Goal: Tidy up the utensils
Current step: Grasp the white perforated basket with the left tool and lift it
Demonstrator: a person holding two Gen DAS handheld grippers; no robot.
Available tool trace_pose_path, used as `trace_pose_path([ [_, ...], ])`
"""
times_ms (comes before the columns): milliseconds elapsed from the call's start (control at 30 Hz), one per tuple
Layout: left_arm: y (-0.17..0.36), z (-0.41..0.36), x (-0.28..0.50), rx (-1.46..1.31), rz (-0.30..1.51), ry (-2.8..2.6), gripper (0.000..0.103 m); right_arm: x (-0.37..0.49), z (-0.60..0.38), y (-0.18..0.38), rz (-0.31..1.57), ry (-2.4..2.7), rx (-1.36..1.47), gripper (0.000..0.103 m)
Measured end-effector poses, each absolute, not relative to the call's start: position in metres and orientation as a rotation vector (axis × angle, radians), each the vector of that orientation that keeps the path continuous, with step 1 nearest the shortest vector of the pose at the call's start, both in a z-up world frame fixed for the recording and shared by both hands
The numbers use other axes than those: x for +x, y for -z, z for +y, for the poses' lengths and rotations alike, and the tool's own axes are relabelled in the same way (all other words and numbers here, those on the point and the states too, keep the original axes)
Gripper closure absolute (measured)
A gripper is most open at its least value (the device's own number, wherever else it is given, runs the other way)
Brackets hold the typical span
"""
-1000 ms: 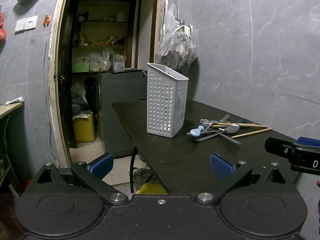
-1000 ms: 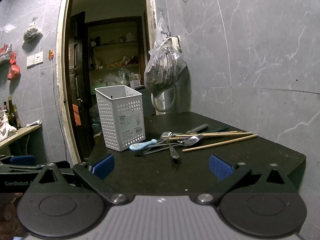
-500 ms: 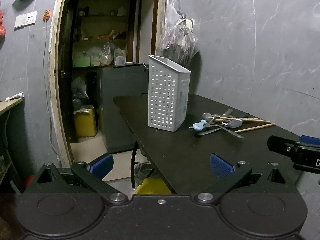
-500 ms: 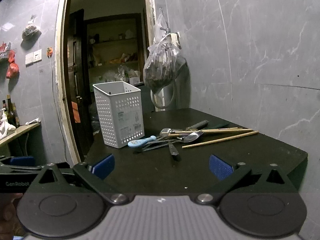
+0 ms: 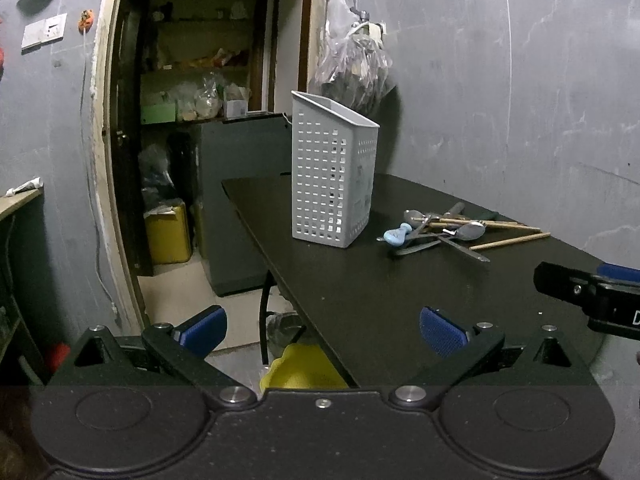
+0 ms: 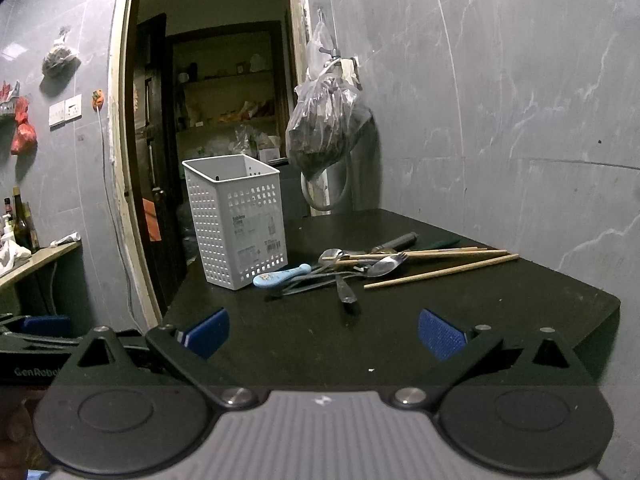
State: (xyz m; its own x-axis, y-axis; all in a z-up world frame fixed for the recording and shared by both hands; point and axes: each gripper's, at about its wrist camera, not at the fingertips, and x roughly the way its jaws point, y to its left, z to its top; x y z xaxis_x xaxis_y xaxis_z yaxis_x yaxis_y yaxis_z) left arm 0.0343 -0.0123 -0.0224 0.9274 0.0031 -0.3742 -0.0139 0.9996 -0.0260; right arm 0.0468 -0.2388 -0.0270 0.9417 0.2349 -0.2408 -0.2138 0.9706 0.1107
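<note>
Right, both tools, left tool and right tool, hover with fingers apart, holding nothing; utensils heaped on the desk beside the white caddy; approach step, next reach for one piece.

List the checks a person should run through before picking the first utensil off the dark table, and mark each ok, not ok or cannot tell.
1. Right gripper open, nothing held: ok.
2. Left gripper open, nothing held: ok.
3. White perforated basket upright on the table: ok.
4. Basket empty: cannot tell, bottom hidden.
5. Blue-handled spoon free to lift: cannot tell, its far end meets the pile.
6. Chopsticks lying clear of the table edge: ok.
</note>
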Motion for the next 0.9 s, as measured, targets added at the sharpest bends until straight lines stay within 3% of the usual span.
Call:
trace_pose_path([
  [467, 0.027, -0.01, 0.056, -0.008, 0.42, -0.005, 0.001, 0.062, -0.245, 0.033, 0.261, -0.246, 0.114, 0.0],
  [900, 0.01, -0.009, 0.123, 0.06, 0.428, 0.009, 0.001, 0.109, -0.269, 0.021, 0.23, -0.224, 0.106, 0.0],
])
